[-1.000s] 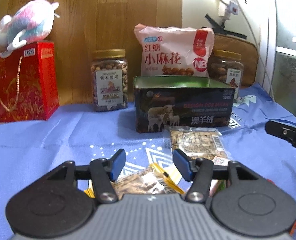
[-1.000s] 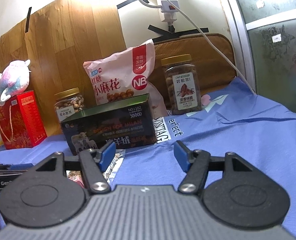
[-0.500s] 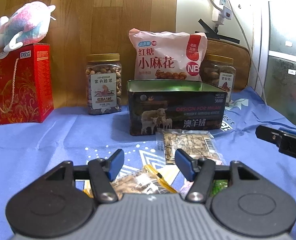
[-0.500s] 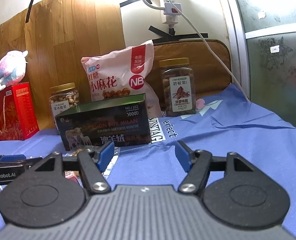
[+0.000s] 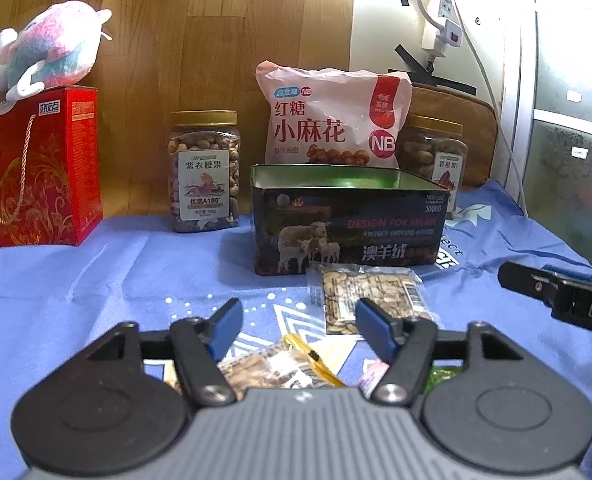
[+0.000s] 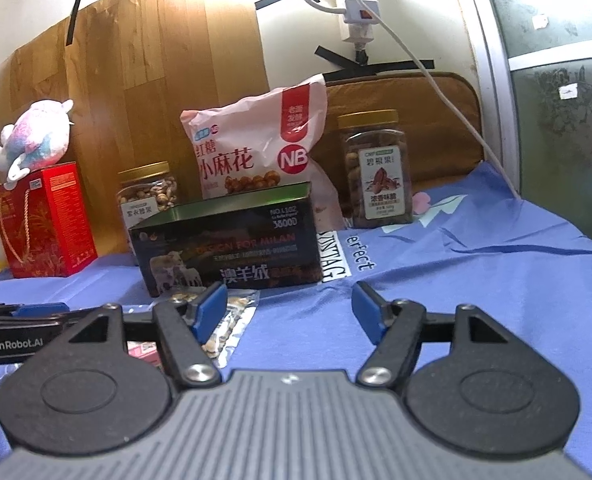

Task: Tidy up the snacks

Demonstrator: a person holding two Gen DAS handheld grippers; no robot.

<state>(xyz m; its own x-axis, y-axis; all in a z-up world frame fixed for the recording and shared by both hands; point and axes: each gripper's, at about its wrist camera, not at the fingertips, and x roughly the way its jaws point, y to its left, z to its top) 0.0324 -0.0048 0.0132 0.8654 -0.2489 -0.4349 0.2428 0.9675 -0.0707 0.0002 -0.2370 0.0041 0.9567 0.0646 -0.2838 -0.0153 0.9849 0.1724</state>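
The left claw [image 5: 298, 330] hangs low over the near edge of the bench [image 5: 96, 280], its jaws opening with nothing pinched between them; a small packet of nut brittle [image 5: 272, 370] lies on the blue cloth just under and behind the blue pads, so the widening looks like readying for a grab from above. Just beyond its right finger lies a clear packet of seeds [image 5: 370, 294], flat on the cloth and touching the front wall of the open tin box [image 5: 348, 232]; parked that close, it reads as next in line for the tin. The right claw [image 6: 290, 310] stands wide and empty over bare cloth, beside the seed packet's foil end, likely waiting its turn. What else lies below the left claw, pink and green scraps, is too hidden to name. Along the far edge, against the wooden wall, stand the cashew jar [image 5: 204, 172], the pink bag of twisted dough sticks [image 5: 332, 120], a pecan jar [image 6: 378, 170] and a red gift bag [image 5: 36, 168] with a plush toy [image 5: 44, 46] on top: tall items, seemingly kept back so the tin stays reachable.
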